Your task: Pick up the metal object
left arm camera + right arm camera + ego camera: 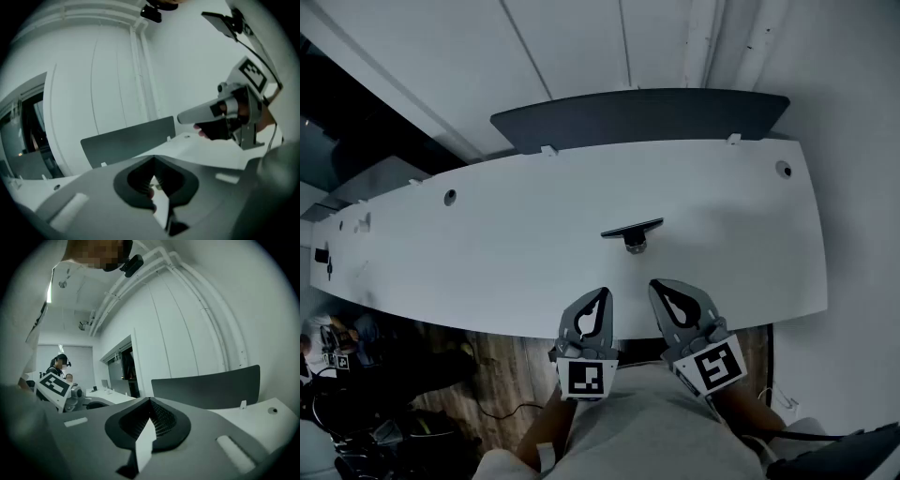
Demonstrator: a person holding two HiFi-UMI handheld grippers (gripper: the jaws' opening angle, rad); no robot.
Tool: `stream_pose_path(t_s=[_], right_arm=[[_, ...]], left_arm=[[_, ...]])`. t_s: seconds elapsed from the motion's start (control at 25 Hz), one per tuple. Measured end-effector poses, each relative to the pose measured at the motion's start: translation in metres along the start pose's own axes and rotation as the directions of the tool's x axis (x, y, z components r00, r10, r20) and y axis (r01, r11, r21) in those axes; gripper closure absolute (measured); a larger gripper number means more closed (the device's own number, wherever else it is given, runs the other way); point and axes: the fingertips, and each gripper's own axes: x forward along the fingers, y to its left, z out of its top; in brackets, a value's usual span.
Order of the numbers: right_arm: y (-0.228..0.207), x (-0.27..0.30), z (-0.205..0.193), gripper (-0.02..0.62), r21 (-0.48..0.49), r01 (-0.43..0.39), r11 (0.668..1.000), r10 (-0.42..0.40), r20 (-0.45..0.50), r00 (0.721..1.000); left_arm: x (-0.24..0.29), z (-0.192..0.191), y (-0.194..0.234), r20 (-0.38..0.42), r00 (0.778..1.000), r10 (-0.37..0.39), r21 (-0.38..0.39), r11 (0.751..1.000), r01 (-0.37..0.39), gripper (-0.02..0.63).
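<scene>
- Nearest you: the left gripper [601, 294] and the right gripper [660, 285] sit side by side at the near edge of the long white curved table [487, 253]. You hold them low in front of your body. Their marker cubes face back toward you, and the tips point forward and lean slightly toward each other.
- Jaws: each gripper's own view shows its jaws together with nothing between the pads. You must spread one pair before any grasp.
- Target: the metal object [632, 231] is a thin dark flat bar resting on a short silvery stub. It lies on the table ahead of both tips, roughly between their lines and apart from each. Finer detail is too small to read.
- Handling, as a judgement: expect it to be rigid, smooth and likely slick, dense for its size, and not fragile. The bar may tip on its stub if you nudge one end.
- Hold: close across the bar's narrow width near the middle, over the stub, so that it stays balanced. Squeeze firmly, since metal slides on the pads.
- Farther off: a dark grey divider panel [637, 117] stands along the table's far edge, with white wall beyond.
</scene>
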Motion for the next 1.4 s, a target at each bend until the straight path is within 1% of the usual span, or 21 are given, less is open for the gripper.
stream_pose_path(t_s=[0.12, 0.2, 0.28, 0.4, 0.48, 0.56, 0.6, 0.76, 0.92, 0.96, 1.0, 1.04, 1.08, 1.12, 1.16, 1.28, 1.36, 1.4], right_arm=[[-0.023, 0.014, -0.002, 0.595, -0.007, -0.027, 1.0, 0.027, -0.005, 1.0], [-0.032, 0.022, -0.004, 0.594, -0.007, -0.03, 1.0, 0.03, -0.006, 1.0], [-0.038, 0.032, -0.007, 0.594, 0.009, -0.029, 1.0, 0.029, -0.011, 1.0], [-0.044, 0.046, -0.013, 0.594, 0.026, -0.02, 0.999, 0.021, -0.027, 0.999], [-0.048, 0.052, -0.015, 0.594, 0.024, -0.002, 1.0, 0.003, -0.033, 0.999], [-0.054, 0.057, -0.015, 0.594, 0.024, 0.026, 0.999, -0.025, -0.042, 0.999], [-0.057, 0.059, -0.014, 0.594, 0.024, 0.042, 0.999, -0.04, -0.047, 0.998], [-0.071, 0.064, -0.006, 0.594, -0.017, 0.087, 0.996, -0.088, -0.036, 0.996], [-0.078, 0.071, -0.013, 0.594, -0.002, 0.117, 0.993, -0.117, -0.072, 0.991], [-0.079, 0.074, -0.014, 0.594, -0.003, 0.118, 0.993, -0.118, -0.077, 0.99], [-0.08, 0.077, -0.014, 0.594, -0.006, 0.118, 0.993, -0.118, -0.079, 0.99], [-0.08, 0.079, -0.015, 0.594, -0.006, 0.119, 0.993, -0.119, -0.081, 0.99], [-0.081, 0.081, -0.016, 0.594, -0.003, 0.121, 0.993, -0.121, -0.084, 0.989], [-0.082, 0.083, -0.017, 0.594, -0.001, 0.123, 0.992, -0.122, -0.089, 0.988], [-0.082, 0.084, -0.018, 0.594, 0.0, 0.124, 0.992, -0.123, -0.094, 0.988], [-0.084, 0.087, -0.021, 0.594, -0.005, 0.126, 0.992, -0.126, -0.104, 0.987], [-0.087, 0.086, -0.023, 0.594, -0.003, 0.138, 0.99, -0.137, -0.111, 0.984], [-0.089, 0.084, -0.025, 0.594, -0.001, 0.146, 0.989, -0.145, -0.115, 0.983]], left_arm=[[0.034, -0.01, 0.001, -0.062, 0.998, 0.017, 0.063, 0.998, -0.013, 0.606], [0.051, -0.012, 0.003, -0.079, 0.997, 0.021, 0.105, 0.994, -0.013, 0.606], [0.063, -0.013, 0.008, -0.091, 0.996, 0.021, 0.131, 0.991, -0.009, 0.606], [0.084, -0.022, 0.011, -0.13, 0.992, -0.01, 0.178, 0.984, 0.033, 0.606], [0.097, -0.035, 0.009, -0.173, 0.984, -0.05, 0.24, 0.967, 0.091, 0.606], [0.111, -0.051, 0.009, -0.218, 0.973, -0.079, 0.311, 0.939, 0.146, 0.606], [0.118, -0.059, 0.01, -0.238, 0.967, -0.09, 0.334, 0.927, 0.168, 0.606], [0.144, -0.081, 0.014, -0.294, 0.946, -0.134, 0.36, 0.902, 0.24, 0.604], [0.161, -0.096, 0.01, -0.332, 0.928, -0.167, 0.394, 0.87, 0.297, 0.603], [0.164, -0.1, 0.009, -0.349, 0.92, -0.176, 0.393, 0.864, 0.315, 0.587], [0.166, -0.106, 0.007, -0.371, 0.91, -0.187, 0.388, 0.859, 0.334, 0.512], [0.169, -0.112, 0.006, -0.391, 0.9, -0.194, 0.386, 0.853, 0.352, 0.497], [0.172, -0.117, 0.006, -0.41, 0.891, -0.195, 0.393, 0.844, 0.366, 0.497], [0.176, -0.123, 0.007, -0.43, 0.883, -0.187, 0.414, 0.829, 0.376, 0.497], [0.181, -0.131, 0.008, -0.449, 0.877, -0.171, 0.446, 0.807, 0.386, 0.497], [0.197, -0.153, 0.01, -0.49, 0.863, -0.124, 0.549, 0.725, 0.416, 0.492], [0.207, -0.166, 0.009, -0.512, 0.852, -0.109, 0.59, 0.677, 0.441, 0.492], [0.211, -0.171, 0.009, -0.521, 0.847, -0.103, 0.604, 0.657, 0.451, 0.492]])
